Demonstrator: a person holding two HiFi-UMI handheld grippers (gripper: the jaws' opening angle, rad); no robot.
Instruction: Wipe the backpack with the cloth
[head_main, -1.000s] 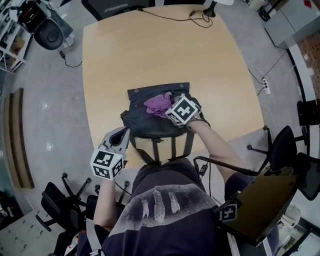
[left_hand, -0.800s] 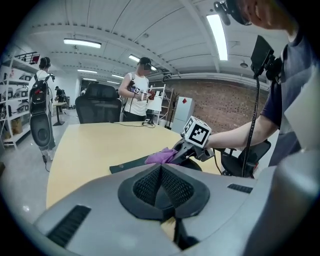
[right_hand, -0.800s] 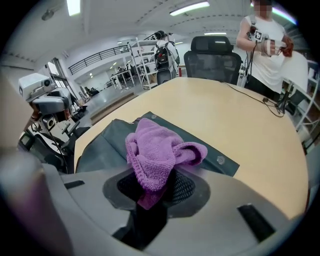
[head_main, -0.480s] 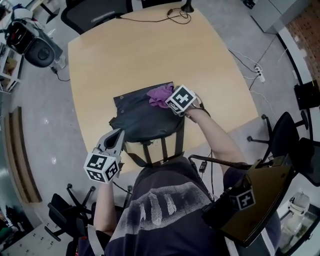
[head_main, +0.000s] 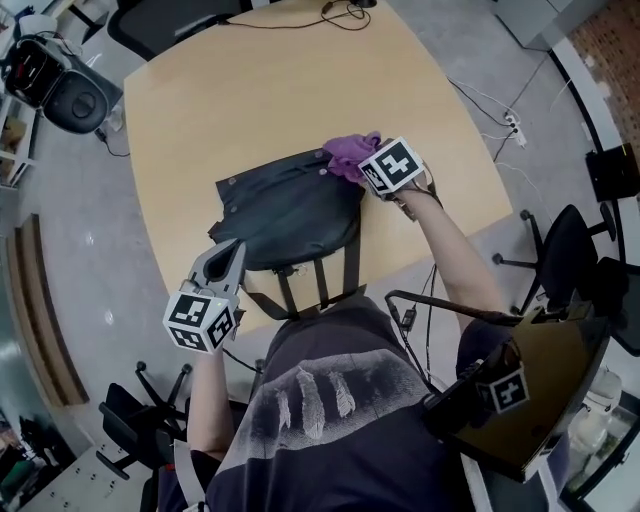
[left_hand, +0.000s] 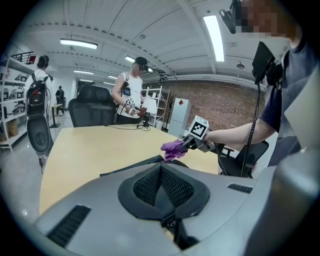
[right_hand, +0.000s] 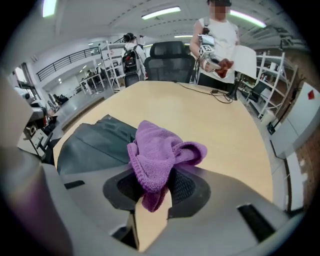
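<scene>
The right gripper (right_hand: 152, 189) is clenched on the purple cloth (right_hand: 159, 150), bunched just ahead of its jaws. The backpack (head_main: 290, 210) lies flat on the table (head_main: 250, 90) to this claw's left, long axis running leftward; the right arm is stretched forward. The left gripper (head_main: 230, 255), jaws together and empty, hovers beyond its near-left corner

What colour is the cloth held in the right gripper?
Purple; the cloth shows best in the right gripper view.

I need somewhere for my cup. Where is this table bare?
Bare: the broad table stretch between the backpack and the cable at the far edge, and the strip left of the backpack. Crowded: the near edge, with straps and the left gripper, and round the cloth in the right gripper.
</scene>
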